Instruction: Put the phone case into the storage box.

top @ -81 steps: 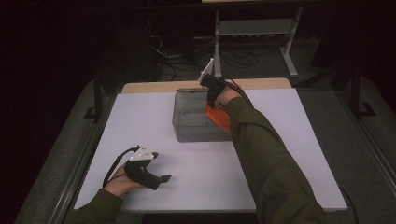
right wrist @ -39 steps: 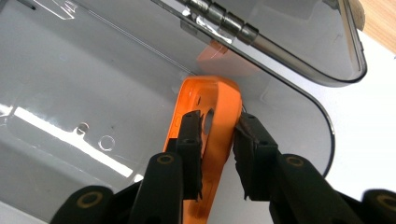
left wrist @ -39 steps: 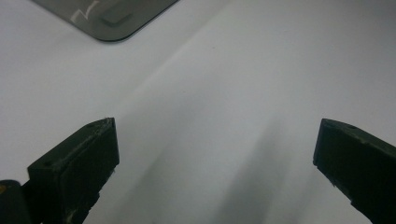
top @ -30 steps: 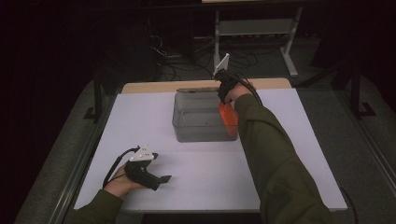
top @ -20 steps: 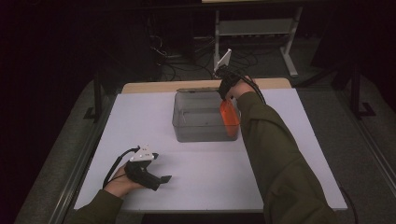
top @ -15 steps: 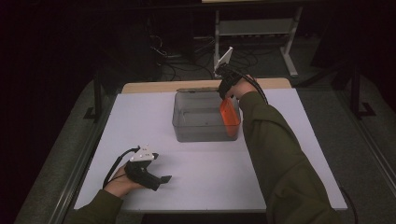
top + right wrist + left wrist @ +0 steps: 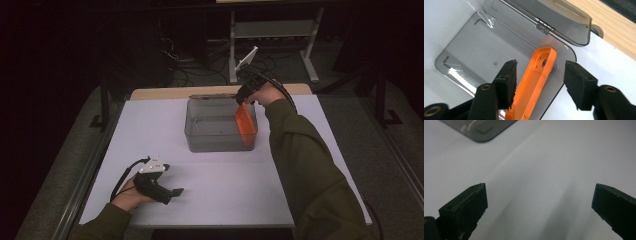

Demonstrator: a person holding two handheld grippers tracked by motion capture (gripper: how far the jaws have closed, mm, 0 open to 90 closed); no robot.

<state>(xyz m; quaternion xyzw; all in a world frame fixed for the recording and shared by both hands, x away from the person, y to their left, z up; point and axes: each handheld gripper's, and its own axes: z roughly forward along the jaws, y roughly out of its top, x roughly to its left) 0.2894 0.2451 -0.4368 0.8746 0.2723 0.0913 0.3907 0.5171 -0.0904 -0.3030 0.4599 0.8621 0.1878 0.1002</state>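
Orange and glossy, the phone case (image 7: 534, 85) stands on edge inside the clear smoky-grey box (image 7: 469, 53), leaning against the box wall on the side where the right gripper (image 7: 540, 82) hangs. In the right gripper view it shows its hollow inner face: a raised rim all round, rounded corners, a cut-out with small round holes near its upper end and a slim slot in its side rim lower down. No brand, label or writing can be read on the case, the box or either gripper.

The case runs up between the right gripper's jaws, close against the one on the left of that view and well apart from the other. These jaws have just been opening and now stand parted around the case, without clamping it. Beyond the jaws lies the box floor, bare and shiny, and farther off the hinged lid (image 7: 554, 17) stands folded back, its small metal hinge at the box's far rim. In the high view the case (image 7: 245, 122) rests against the right-hand wall of the box (image 7: 212, 131), straight under the right gripper (image 7: 248, 92).

The left gripper (image 7: 539, 202) rests low over the white desk (image 7: 544, 162), its jaws spread wide with nothing between them; a rounded corner of the box shows far ahead of them.
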